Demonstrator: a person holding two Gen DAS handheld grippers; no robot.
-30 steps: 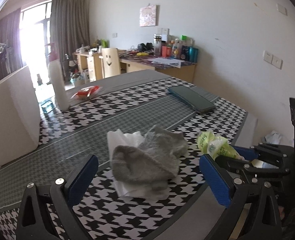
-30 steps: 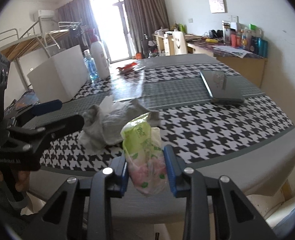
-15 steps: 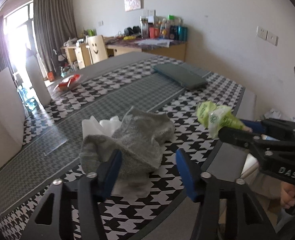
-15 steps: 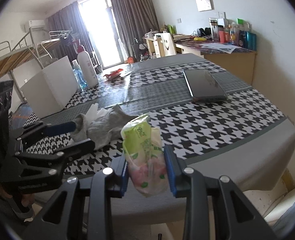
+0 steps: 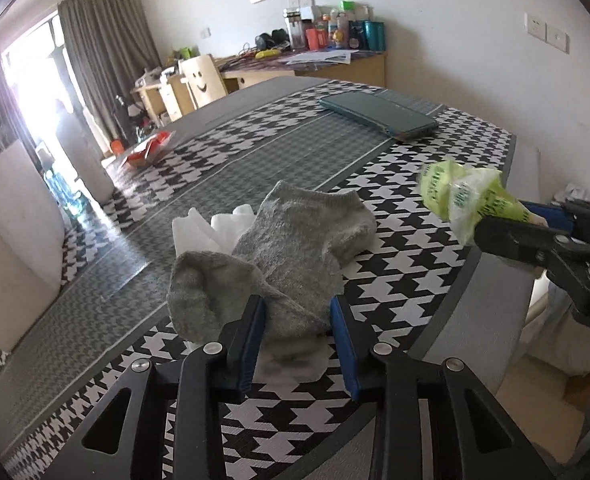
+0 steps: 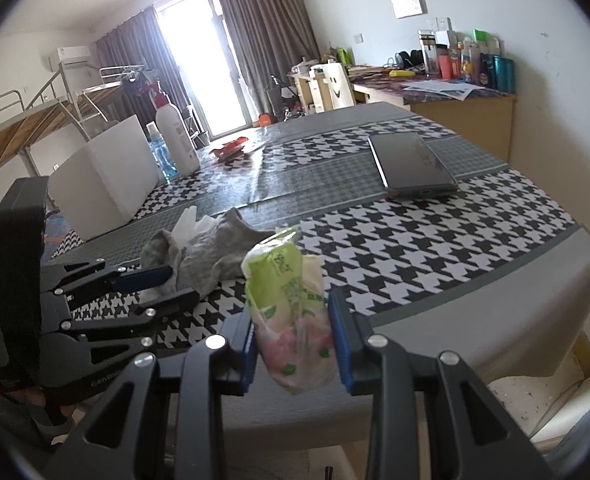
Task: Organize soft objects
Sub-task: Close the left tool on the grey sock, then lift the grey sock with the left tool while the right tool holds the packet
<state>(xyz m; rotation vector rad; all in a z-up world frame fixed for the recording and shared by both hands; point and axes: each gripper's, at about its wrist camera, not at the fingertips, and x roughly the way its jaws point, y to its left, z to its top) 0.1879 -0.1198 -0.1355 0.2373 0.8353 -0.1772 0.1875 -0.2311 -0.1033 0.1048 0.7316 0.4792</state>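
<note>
Left wrist view: the left tongs point down at a gray sock lying crumpled on the bench, which wears a black-and-white houndstooth cloth. Their blue pads are closing, with the sock's near fold between them and already touching both. Under and behind the sock sits a white tissue. Right of the sock, off the bench edge, the right tongs hold a green packet in the air. Well beyond the sock lies a dark tablet; far to the sock's left stands a white box.

Right wrist view: the right tongs are clamped on the green packet (a soft pack, pink showing through its lower part), held above the bench's near edge. Left of the packet, the left tongs reach into the sock, with the tissue poking up behind it. The tablet lies beyond the packet, to its right.

Risks, as a judgement: the left pads may catch the tissue along with the sock, since the two overlap, and drag both up together. A bite on only a thin fold could let the sock slip free on lifting. The packet, squeezed at its lower part, might slide out if the grip eases.
</note>
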